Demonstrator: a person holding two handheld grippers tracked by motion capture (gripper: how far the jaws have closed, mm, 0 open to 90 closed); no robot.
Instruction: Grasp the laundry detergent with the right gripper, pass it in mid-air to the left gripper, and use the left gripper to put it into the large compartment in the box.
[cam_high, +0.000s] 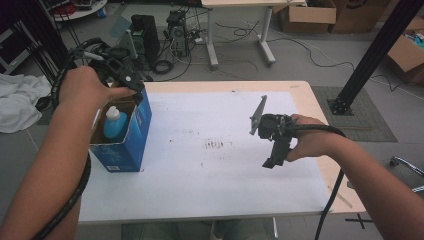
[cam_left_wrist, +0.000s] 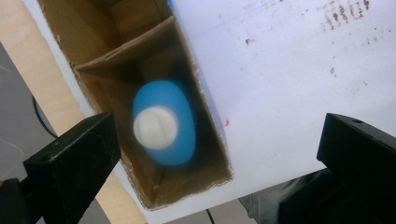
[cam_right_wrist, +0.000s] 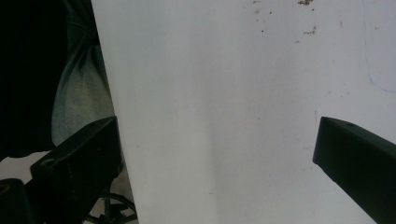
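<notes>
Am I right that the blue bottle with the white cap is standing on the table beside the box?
Not quite. The blue bottle with the white cap stands inside the box, in one of its cardboard compartments, as the left gripper view shows.

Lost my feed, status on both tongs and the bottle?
Left tongs open, above blue box. Blue bottle upright inside, untouched. Right tongs open over bare white table. Nothing in the way.

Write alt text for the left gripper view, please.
A blue plastic bottle with a white cap stands inside an open cardboard box on a white table sheet, seen from above between the open black jaws of the left hand-held gripper.
</notes>
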